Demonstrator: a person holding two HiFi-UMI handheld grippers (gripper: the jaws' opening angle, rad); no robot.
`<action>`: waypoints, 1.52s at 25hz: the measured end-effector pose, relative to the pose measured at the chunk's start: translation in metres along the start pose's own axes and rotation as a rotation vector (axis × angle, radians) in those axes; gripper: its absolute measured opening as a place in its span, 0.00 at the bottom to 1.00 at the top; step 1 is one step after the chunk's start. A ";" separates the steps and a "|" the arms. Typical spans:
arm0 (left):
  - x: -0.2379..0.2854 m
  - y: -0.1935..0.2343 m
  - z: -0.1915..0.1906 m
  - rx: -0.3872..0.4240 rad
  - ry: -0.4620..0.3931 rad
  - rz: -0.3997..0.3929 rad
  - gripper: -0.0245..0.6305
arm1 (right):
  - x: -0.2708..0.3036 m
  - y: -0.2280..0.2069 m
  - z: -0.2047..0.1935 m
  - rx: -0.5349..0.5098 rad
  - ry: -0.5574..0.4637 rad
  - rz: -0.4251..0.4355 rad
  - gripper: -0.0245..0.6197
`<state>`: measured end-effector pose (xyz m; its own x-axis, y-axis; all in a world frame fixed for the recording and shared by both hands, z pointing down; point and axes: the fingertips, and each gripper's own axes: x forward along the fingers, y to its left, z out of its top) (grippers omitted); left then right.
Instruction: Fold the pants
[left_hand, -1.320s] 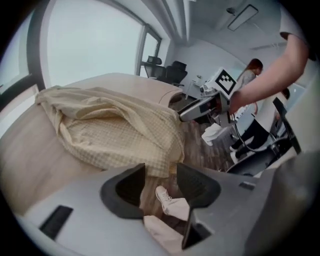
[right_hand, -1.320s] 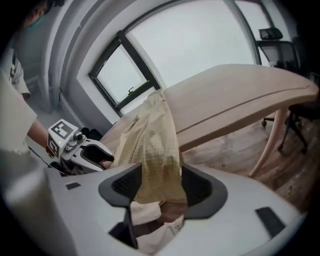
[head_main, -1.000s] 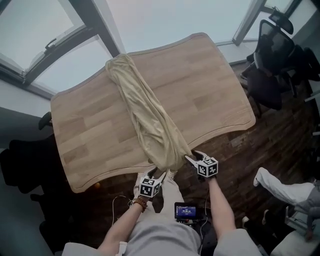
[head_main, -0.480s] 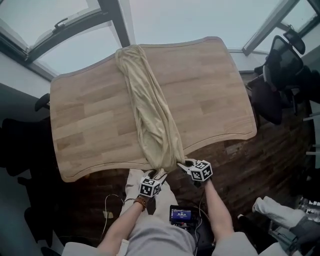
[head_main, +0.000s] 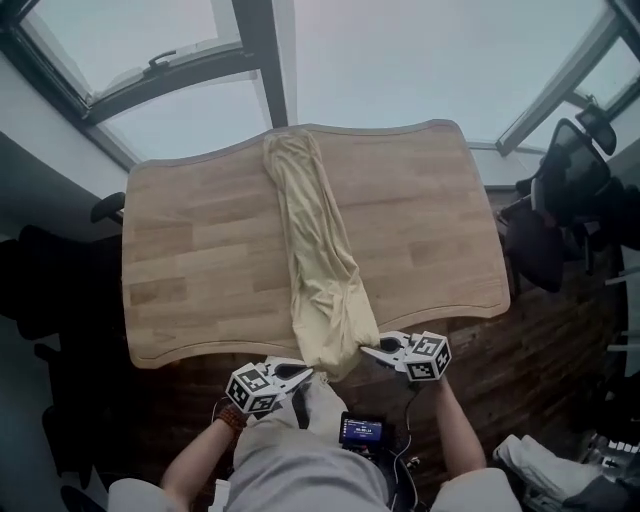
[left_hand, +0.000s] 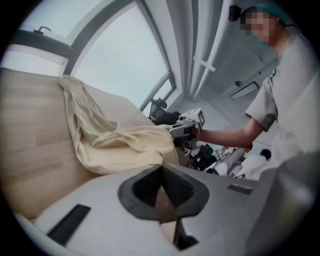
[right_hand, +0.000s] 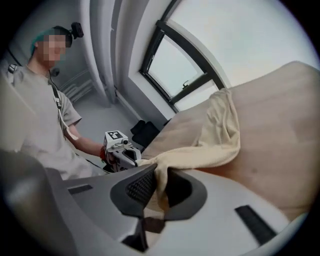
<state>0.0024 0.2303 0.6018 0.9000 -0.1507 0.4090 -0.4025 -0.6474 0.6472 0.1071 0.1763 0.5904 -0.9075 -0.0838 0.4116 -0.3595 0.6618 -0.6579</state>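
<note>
Pants (head_main: 318, 265), pale cream, lie in a long rumpled rope down the middle of a wooden surface (head_main: 200, 270), from its far edge by the windows to its near edge, where the end spills over toward the person. At that overhanging end, a hand-held gripper works from each side. The right hand-held gripper (head_main: 370, 350) is closing its jaws on a thick fold of the cloth, which fills the gap between its pads in the right gripper view. The left hand-held gripper (head_main: 303, 372) has its jaws drawn together, and a thin tan sliver caught between them looks like a small pinch of the hem. Beyond the surface lie a dark floor, slanted windows (head_main: 180, 90) on the far side and a black office chair (head_main: 565, 190) at the right. Several things could go wrong from here. The left pinch looks shallow, so a pull could let the hem slip free and leave one corner drooping. The legs are bunched and twisted rather than flat, so folding them now would likely trap wrinkles. With one end already off the edge, a hard tug toward the person could drag the pants off the surface.
</note>
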 end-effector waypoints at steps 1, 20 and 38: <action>-0.009 0.009 0.025 -0.032 -0.063 -0.004 0.05 | 0.002 -0.005 0.023 -0.006 -0.014 0.004 0.09; 0.022 0.358 0.222 -0.348 -0.068 0.334 0.26 | 0.126 -0.304 0.216 0.087 0.226 -0.497 0.18; 0.067 0.294 0.154 -0.148 0.200 0.275 0.23 | 0.138 -0.240 0.144 -0.345 0.554 0.025 0.24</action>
<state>-0.0294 -0.0851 0.7203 0.7103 -0.1452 0.6887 -0.6575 -0.4860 0.5757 0.0366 -0.1017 0.7147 -0.6352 0.2699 0.7237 -0.1659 0.8674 -0.4691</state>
